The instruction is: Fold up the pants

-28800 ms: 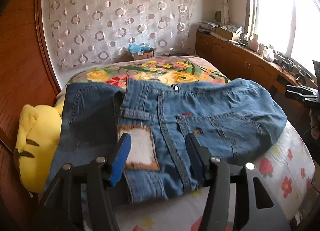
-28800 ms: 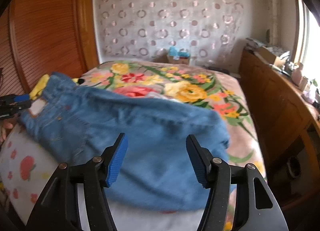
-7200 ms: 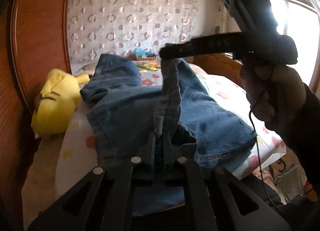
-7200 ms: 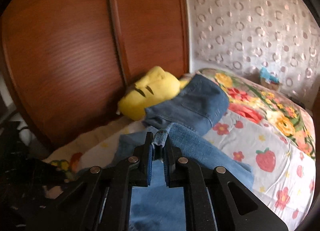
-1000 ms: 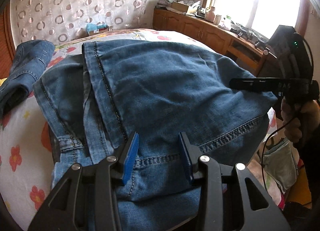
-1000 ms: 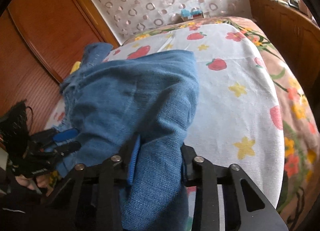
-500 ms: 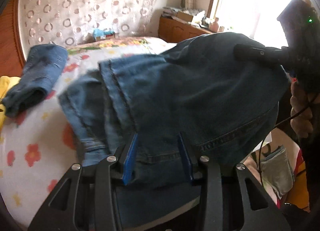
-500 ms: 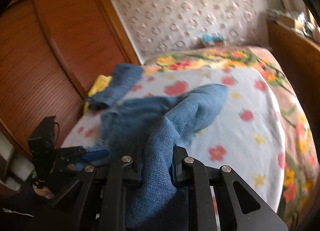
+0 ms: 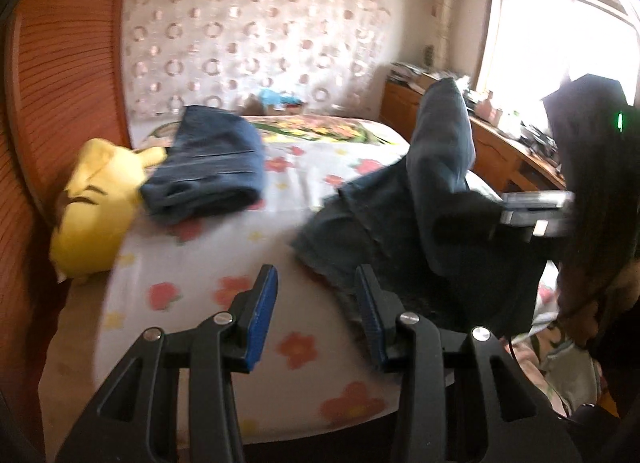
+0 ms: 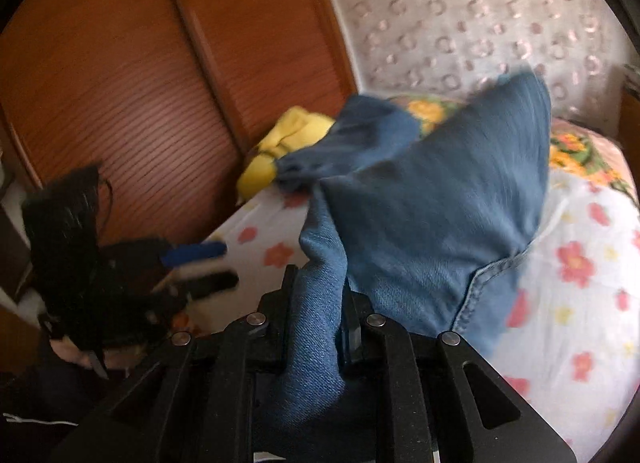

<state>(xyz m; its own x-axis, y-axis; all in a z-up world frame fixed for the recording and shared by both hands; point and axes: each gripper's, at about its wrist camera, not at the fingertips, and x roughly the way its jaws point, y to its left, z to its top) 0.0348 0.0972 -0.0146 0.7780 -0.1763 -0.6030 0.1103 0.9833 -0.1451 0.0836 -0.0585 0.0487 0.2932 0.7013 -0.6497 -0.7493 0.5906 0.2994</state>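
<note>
My right gripper point(image 10: 318, 287) is shut on a bunched fold of the folded blue jeans point(image 10: 436, 199) and holds them lifted off the bed. In the left wrist view the jeans point(image 9: 424, 223) hang dark from the right gripper point(image 9: 508, 211) at the right. My left gripper point(image 9: 316, 303) is open and empty above the flowered sheet, just left of the hanging jeans. It shows in the right wrist view point(image 10: 200, 263) at the lower left. A second pair of folded jeans point(image 9: 208, 167) lies at the bed's far left.
A yellow plush toy point(image 9: 96, 199) lies against the wooden wardrobe point(image 10: 120, 75) at the bed's left edge. The bed's flowered sheet point(image 9: 224, 263) runs back to a patterned curtain point(image 9: 256, 35). A wooden counter point(image 9: 512, 147) with clutter stands under the window at the right.
My right gripper has lifted the folded jeans off the bed and swung them left. My left gripper has come off the jeans and now stands over bare sheet.
</note>
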